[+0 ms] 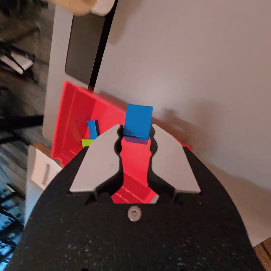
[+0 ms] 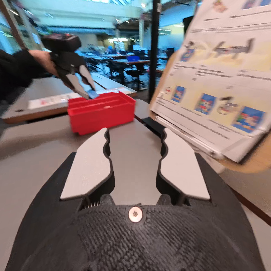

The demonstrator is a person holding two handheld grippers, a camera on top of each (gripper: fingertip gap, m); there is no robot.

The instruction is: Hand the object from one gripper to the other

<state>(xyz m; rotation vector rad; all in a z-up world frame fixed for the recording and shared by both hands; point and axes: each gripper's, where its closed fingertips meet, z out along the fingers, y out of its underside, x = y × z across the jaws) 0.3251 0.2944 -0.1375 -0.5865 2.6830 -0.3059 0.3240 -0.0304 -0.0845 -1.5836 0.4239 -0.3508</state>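
Two tongs share the job: our left gripper [image 1: 136, 129] pinches the blue block [image 1: 137, 121] at its near end above the red bin [image 1: 82, 111], leaving the far end free, we judge, for our wide-open, empty right gripper [image 2: 135, 132].

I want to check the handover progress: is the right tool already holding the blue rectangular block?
No: the right tool stands open with only bare grey table between its fingers, while the blue rectangular block sits clamped in the left tool.
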